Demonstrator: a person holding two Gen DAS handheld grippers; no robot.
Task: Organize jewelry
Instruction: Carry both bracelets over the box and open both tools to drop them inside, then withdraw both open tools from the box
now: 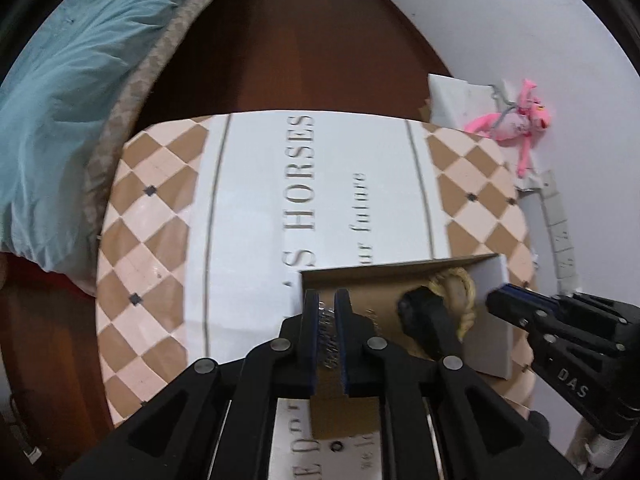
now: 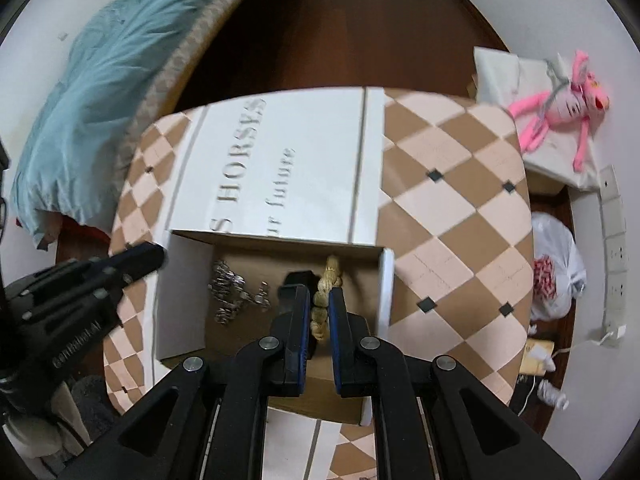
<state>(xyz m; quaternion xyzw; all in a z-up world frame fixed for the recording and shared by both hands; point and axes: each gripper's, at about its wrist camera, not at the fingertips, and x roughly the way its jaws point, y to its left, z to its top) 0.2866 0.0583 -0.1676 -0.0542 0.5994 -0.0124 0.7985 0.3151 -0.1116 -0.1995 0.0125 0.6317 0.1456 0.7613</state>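
Your right gripper (image 2: 319, 300) pinches the twisted gold rope necklace (image 2: 326, 292) inside the cardboard box (image 2: 182, 292); your left gripper (image 1: 327, 312) seems closed on the silver chain (image 1: 327, 334); both look light, limp and slippery, so grip bunched coils.

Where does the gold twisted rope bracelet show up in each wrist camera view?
Left wrist view: gold rope bracelet at lower right, inside the cardboard box, partly hidden behind a black gripper finger.
Right wrist view: bracelet at lower centre, between the right gripper fingers, inside the box.
Shared landmark: the HORSES lettering on the checkered surface.
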